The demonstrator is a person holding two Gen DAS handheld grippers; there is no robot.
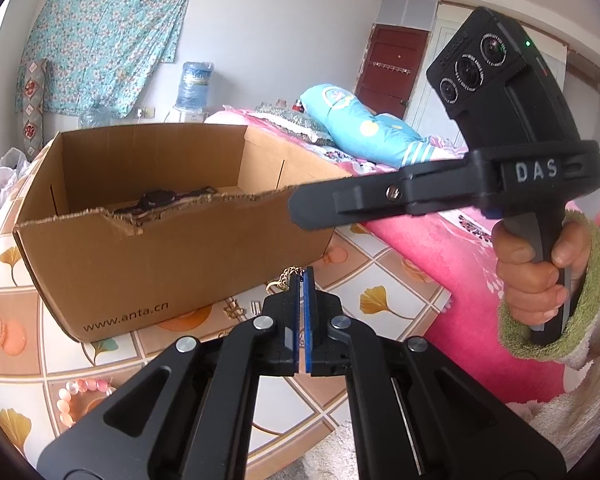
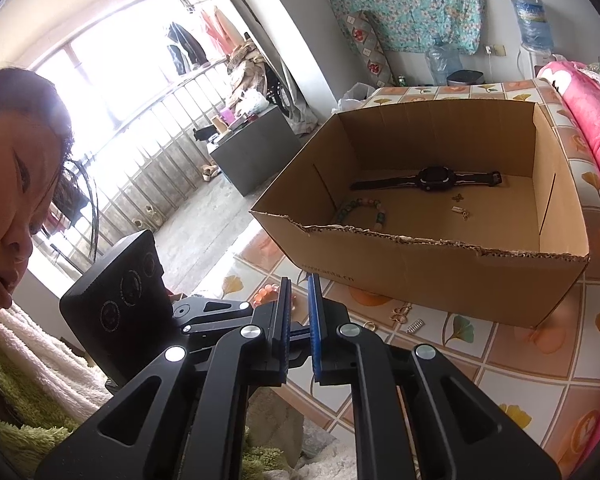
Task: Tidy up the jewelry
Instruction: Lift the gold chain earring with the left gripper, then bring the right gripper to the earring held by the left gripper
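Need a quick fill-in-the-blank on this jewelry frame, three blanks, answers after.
1. The black watch lies inside the ______ box.
2. The left tool is shut on a ______-coloured chain.
3. The pink bead bracelet lies ______ the box, on the patterned tablecloth.

Missing words: cardboard; gold; outside

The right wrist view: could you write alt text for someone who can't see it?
An open cardboard box on a patterned tablecloth holds a black watch, a beaded bracelet and small gold pieces. The right gripper, nearly shut and holding nothing, points toward more small jewelry lying before the box.
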